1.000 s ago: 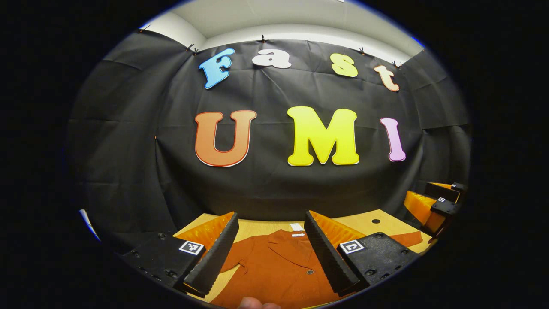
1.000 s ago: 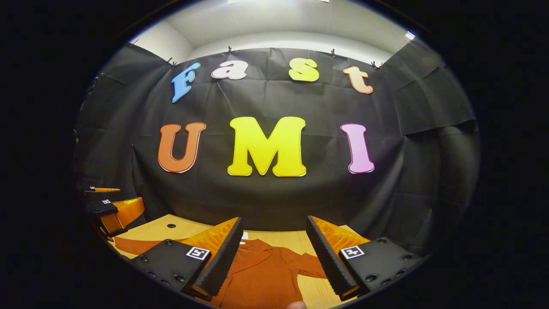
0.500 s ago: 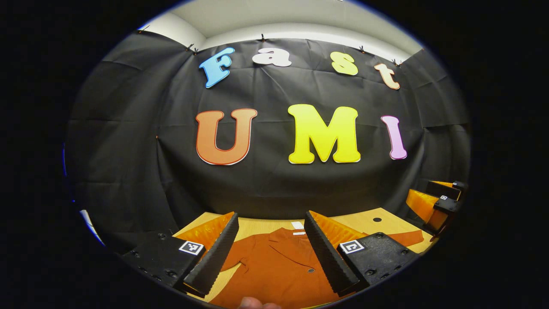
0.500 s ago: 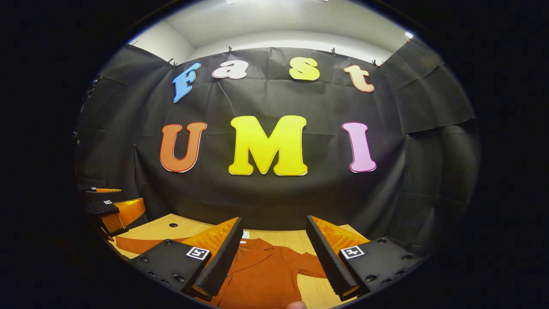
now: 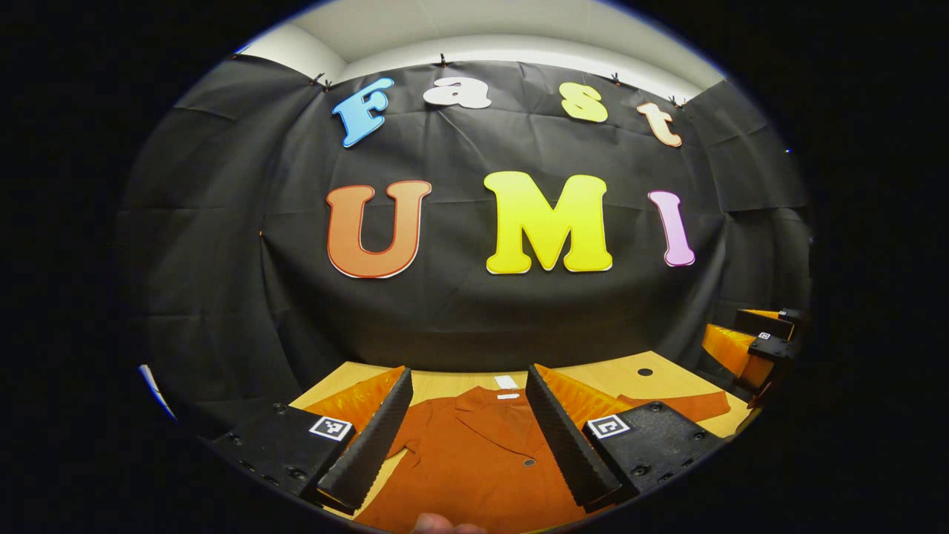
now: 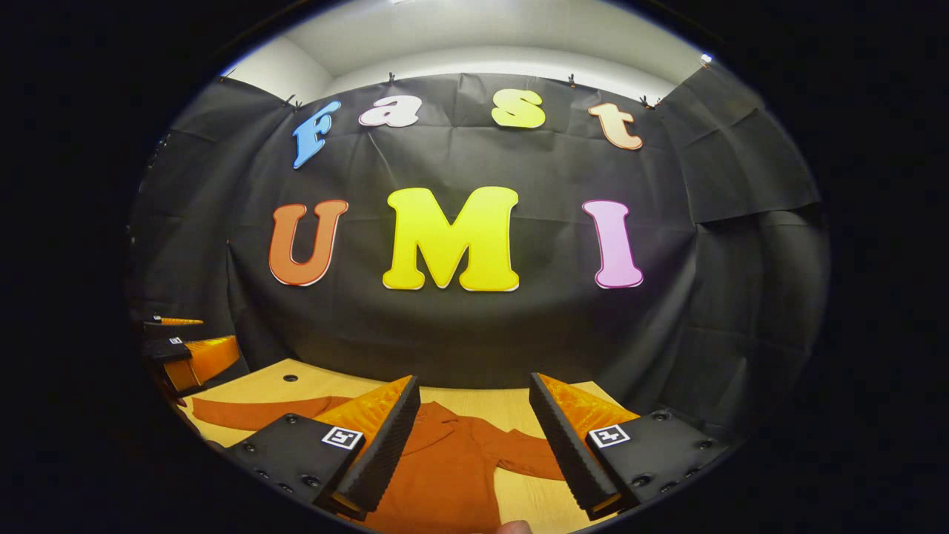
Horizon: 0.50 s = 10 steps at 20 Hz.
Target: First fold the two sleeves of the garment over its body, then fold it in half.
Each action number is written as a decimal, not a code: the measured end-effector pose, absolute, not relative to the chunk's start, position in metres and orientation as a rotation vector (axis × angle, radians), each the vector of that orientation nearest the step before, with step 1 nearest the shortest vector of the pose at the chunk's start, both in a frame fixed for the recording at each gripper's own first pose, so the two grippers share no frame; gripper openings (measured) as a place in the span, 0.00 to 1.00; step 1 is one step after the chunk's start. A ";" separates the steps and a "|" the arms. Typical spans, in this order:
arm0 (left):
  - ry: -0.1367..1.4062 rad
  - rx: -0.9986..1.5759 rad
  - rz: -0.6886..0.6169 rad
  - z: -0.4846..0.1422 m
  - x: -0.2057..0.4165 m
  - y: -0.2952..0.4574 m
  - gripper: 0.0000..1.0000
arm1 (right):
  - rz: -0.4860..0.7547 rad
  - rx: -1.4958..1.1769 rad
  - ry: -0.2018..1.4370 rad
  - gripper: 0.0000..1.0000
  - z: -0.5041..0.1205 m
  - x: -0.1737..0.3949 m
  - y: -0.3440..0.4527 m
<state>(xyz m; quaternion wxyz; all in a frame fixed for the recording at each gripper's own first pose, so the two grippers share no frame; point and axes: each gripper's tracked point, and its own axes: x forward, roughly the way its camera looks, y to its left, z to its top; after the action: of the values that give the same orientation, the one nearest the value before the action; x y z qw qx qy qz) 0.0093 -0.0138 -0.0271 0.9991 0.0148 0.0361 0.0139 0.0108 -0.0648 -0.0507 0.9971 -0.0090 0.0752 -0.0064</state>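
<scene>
A rust-orange jacket [image 5: 474, 460] lies flat on the wooden table [image 5: 593, 374], collar at the far end, front button facing up. In the left gripper view one sleeve [image 5: 686, 406] stretches out to the right. My left gripper [image 5: 468, 378] hovers above the jacket's body, open and holding nothing. In the right gripper view the jacket [image 6: 445, 467] has a long sleeve [image 6: 252, 411] spread to the left and a shorter-looking sleeve [image 6: 530, 456] to the right. My right gripper [image 6: 474, 382] is open above it, nothing between its fingers.
The right gripper [image 5: 752, 345] shows at the right edge of the left gripper view, and the left gripper [image 6: 185, 352] at the left edge of the right gripper view. The table has a small round hole [image 5: 645, 371]. A white tag [image 5: 506, 382] sits by the collar.
Both views have tipped slightly downward, so more of the table and jacket shows. The jacket itself has not moved and both grippers stay open.
</scene>
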 end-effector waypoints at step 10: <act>0.124 0.009 0.035 -0.037 0.022 -0.036 0.99 | -0.197 -0.008 0.288 0.93 -0.119 0.031 -0.199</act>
<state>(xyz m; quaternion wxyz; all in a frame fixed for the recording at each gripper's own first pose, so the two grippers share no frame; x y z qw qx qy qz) 0.0215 -0.0358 -0.0372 0.9979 0.0044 0.0618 0.0176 0.0306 -0.1985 -0.1191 0.9848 -0.0041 0.1435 -0.0981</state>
